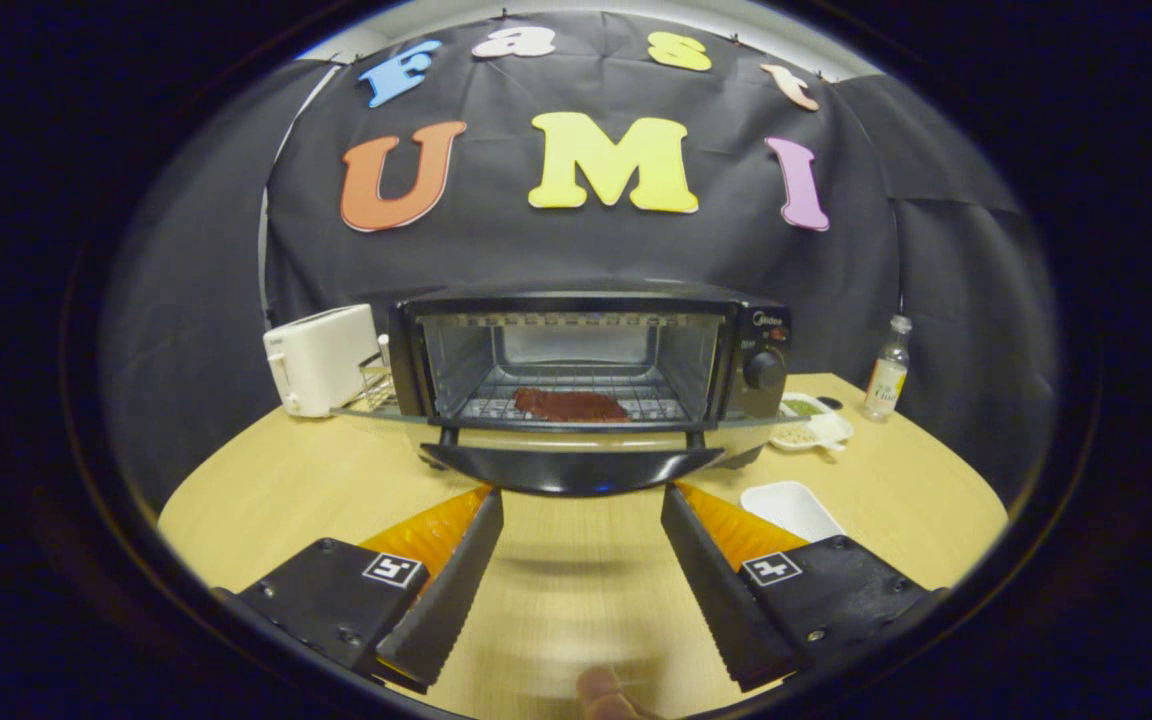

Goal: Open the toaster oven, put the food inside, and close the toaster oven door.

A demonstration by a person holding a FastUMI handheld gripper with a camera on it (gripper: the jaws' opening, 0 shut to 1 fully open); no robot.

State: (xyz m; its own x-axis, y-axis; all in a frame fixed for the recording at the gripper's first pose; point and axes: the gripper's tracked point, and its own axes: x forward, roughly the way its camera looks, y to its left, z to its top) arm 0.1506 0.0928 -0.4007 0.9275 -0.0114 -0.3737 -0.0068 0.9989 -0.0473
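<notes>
**On the table: oven open, meat inside**

On the wooden table (266, 490), the toaster oven (586, 365) stands with its door (571, 468) folded down. The meat (571, 405) lies on the rack inside. The gripper (581, 500) is spread wide and empty, its fingertips just short of the door.

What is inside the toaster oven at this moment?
Inside the toaster oven, a reddish-brown piece of food lies on the wire rack. The door hangs open. Below the rack cannot be seen. The gripper has its jaws open, holding nothing, just before the door.
</notes>
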